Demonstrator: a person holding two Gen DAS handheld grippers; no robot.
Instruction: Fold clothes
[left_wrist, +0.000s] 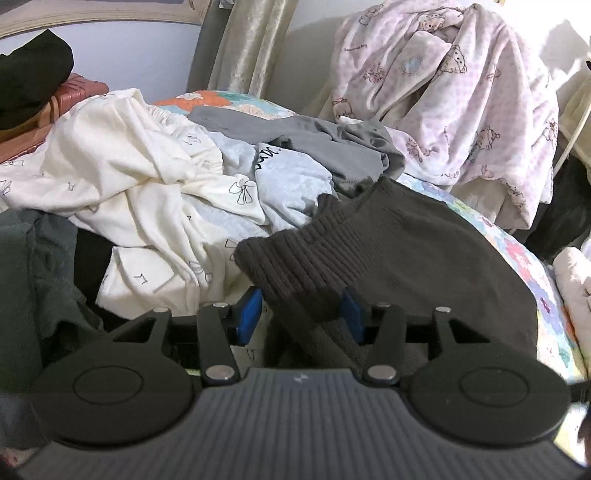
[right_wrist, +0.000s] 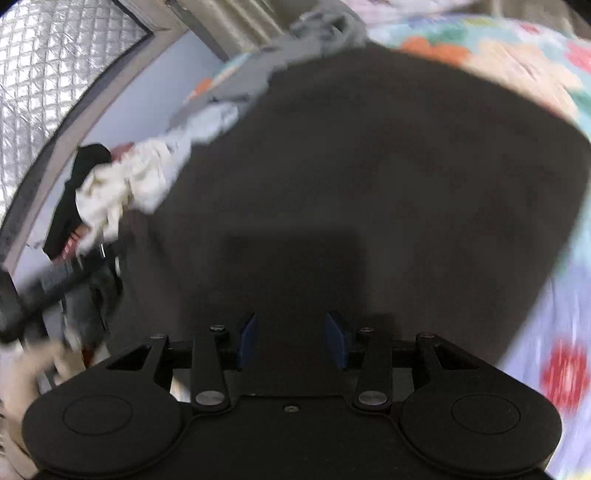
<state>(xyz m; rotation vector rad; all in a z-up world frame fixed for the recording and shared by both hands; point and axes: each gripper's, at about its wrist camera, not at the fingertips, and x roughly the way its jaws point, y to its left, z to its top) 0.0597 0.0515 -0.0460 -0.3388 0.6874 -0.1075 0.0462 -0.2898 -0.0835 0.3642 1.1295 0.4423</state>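
Where one dark knit garment (left_wrist: 424, 251) lies, two grippers' fingers (left_wrist: 251, 314) parted

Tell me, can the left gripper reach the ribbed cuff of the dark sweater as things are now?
Probably yes. The ribbed cuff already lies between the open fingers of the left gripper, and nothing covers it. The white garment lies off to the side.

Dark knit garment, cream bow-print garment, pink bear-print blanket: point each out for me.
Dark knit garment (left_wrist: 424, 258): left wrist view, flat body panel.
Cream bow-print garment (left_wrist: 122, 158): left wrist view, crumpled upper folds.
Pink bear-print blanket (left_wrist: 461, 92): left wrist view, middle of the heap.
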